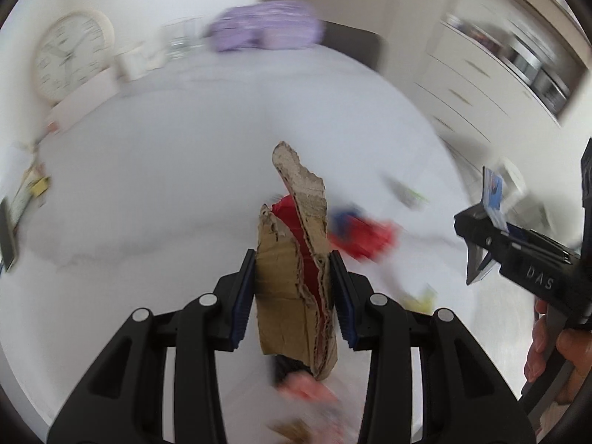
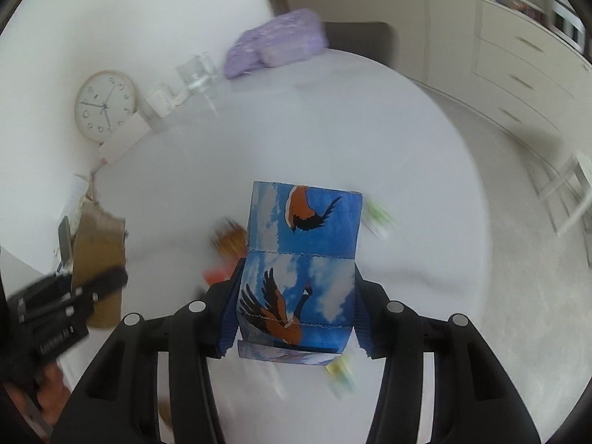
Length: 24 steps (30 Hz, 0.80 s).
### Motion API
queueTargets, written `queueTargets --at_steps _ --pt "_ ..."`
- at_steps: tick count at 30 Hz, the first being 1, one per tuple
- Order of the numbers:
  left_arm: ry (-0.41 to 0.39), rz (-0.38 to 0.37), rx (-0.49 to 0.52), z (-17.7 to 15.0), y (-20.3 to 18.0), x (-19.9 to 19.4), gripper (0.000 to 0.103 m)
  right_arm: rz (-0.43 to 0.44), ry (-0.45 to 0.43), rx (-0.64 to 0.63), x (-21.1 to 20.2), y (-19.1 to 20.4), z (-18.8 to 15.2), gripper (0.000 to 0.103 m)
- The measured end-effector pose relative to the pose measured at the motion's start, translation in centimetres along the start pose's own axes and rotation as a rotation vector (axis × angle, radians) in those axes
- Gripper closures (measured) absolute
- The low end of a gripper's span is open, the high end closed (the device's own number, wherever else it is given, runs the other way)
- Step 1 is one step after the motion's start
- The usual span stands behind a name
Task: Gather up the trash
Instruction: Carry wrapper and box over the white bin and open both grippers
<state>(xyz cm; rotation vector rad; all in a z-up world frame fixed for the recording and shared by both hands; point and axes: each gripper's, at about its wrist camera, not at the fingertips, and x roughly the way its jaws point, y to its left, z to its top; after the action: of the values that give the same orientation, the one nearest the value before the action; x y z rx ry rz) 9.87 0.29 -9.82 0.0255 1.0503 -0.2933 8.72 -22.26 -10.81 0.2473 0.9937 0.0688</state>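
My left gripper [image 1: 294, 296] is shut on a torn piece of brown cardboard [image 1: 292, 281] with a red inner face, held above the white round table [image 1: 166, 170]. My right gripper [image 2: 296, 310] is shut on a blue box printed with flying birds [image 2: 303, 259], also above the table. In the left wrist view the right gripper [image 1: 477, 236] shows at the right edge with the blue box [image 1: 494, 194]. In the right wrist view the left gripper [image 2: 85, 292] shows at the left with the cardboard [image 2: 98, 255]. Blurred scraps lie on the table: a red and blue one [image 1: 366, 236], a green one [image 2: 377, 218], an orange one [image 2: 229, 240].
A purple bag [image 2: 277, 42], clear glasses [image 2: 196, 72] and a white cup [image 2: 159, 101] stand at the table's far edge. A wall clock [image 2: 105, 105] leans at the left. White drawers [image 2: 529, 74] stand at the right. A dark chair [image 2: 362, 39] is behind the table.
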Motion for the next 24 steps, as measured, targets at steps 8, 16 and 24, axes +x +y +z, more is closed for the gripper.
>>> queueTargets --at_steps 8,16,24 --pt "0.088 -0.190 0.234 -6.2 -12.7 -1.3 0.065 -0.141 0.050 0.188 -8.1 -11.1 -12.1 0.052" --pt "0.251 -0.284 0.505 -13.5 -25.0 1.1 0.065 -0.211 0.071 0.333 -11.7 -19.5 -20.2 0.052" --pt "0.370 -0.302 0.590 -17.4 -30.8 3.3 0.061 -0.199 0.121 0.382 -11.1 -23.6 -23.8 0.052"
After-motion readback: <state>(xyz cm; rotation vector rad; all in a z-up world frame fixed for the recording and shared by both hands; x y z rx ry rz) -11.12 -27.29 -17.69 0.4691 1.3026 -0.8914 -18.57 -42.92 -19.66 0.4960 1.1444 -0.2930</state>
